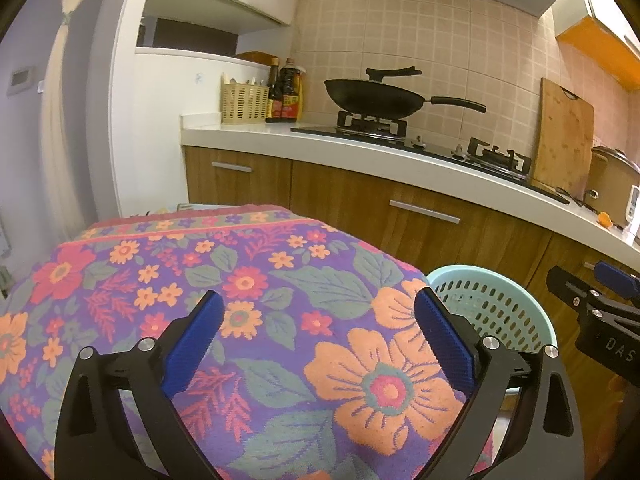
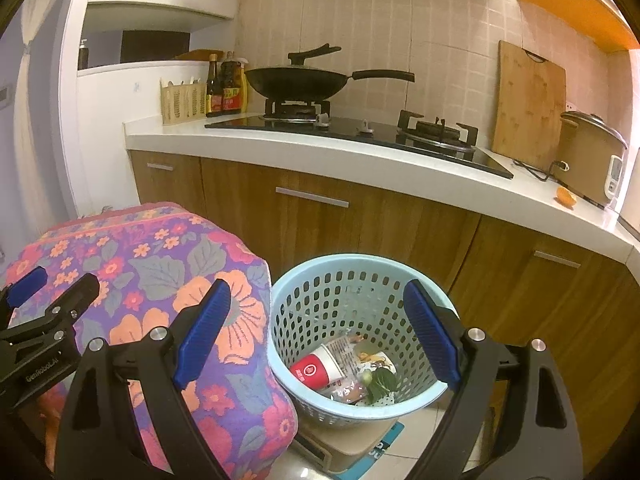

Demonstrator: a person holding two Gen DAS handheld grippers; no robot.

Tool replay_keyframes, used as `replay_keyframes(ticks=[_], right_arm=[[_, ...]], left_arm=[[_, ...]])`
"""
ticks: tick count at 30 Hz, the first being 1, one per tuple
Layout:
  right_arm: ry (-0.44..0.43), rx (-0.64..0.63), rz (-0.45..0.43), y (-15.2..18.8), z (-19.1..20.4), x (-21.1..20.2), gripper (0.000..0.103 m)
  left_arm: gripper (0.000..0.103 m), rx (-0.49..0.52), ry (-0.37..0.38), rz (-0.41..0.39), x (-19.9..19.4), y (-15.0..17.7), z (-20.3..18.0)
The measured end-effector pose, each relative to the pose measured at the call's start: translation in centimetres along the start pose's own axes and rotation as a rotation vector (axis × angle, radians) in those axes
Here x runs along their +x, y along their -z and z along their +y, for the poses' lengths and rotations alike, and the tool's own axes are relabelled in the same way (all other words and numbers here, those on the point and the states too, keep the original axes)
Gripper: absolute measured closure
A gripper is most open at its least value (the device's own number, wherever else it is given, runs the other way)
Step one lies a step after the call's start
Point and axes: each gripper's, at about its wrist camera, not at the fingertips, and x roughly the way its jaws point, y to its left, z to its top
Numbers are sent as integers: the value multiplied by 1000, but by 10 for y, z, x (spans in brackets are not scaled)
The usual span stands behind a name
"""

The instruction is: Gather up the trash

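Note:
A light blue perforated waste basket stands on the floor by the kitchen cabinets; its rim also shows in the left wrist view. Inside lie a red and white paper cup, a printed wrapper and a green leaf scrap. My right gripper is open and empty, just above the basket's near rim. My left gripper is open and empty above the flower-patterned cloth. The right gripper shows at the right edge of the left wrist view.
The flowered cloth covers a bulky surface left of the basket. A white counter holds a wok on a gas hob, sauce bottles, a cutting board, a rice cooker and an orange scrap.

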Motion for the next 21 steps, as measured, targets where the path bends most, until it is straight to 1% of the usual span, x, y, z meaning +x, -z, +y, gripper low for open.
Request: replay_keyframes(ticks=[21], right_arm=[[2,2,7,2,-2,4,19]], left_arm=[[8,6,3,6,2,0,-1]])
